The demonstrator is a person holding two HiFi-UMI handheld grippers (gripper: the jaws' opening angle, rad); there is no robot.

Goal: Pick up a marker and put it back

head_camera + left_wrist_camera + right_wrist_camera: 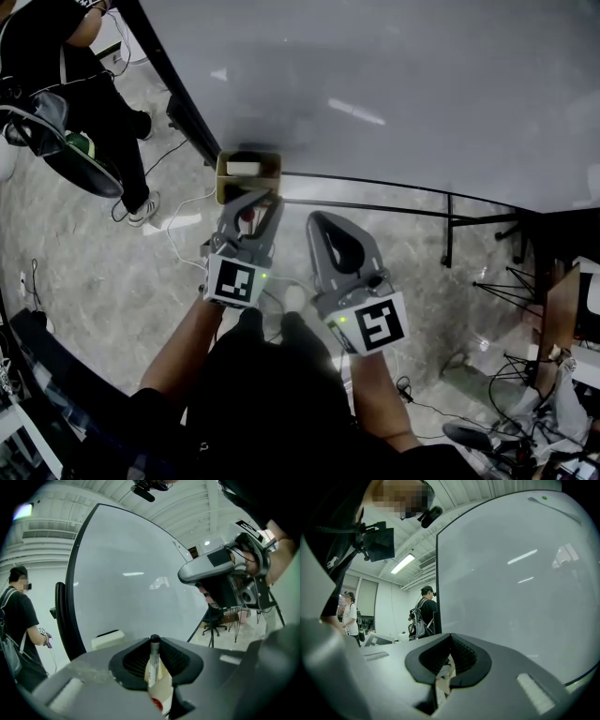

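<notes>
Marker (153,663): one, with a white barrel and black cap. It stands upright in the left claw (253,208) with its cap end past the tips, out of the holder (225,178) and just short of it.
Left claw: pinching the marker at mid-barrel, one pad on each side. This grip probably stops the marker swinging and leaves the cap end free to lead.
Right claw (326,223): pressed together with nothing in it. It is held beside the left claw, near but apart, likely kept out of the way because one claw is enough.
Holder: one yellowish box at the lower edge of the whiteboard (394,84), just ahead of the left claw. A pale block lies in it; I cannot tell what it is.
Whiteboard: one, large and blank.
Task stage: the marker is lifted, so putting it back remains.
Risk: a thin barrel could twist between the pads if its tip catches the holder's rim.
Bystanders: one with a backpack (89,112) beside the board, and a second further back (349,617).
Count: two claws, one marker, one holder, one board.
</notes>
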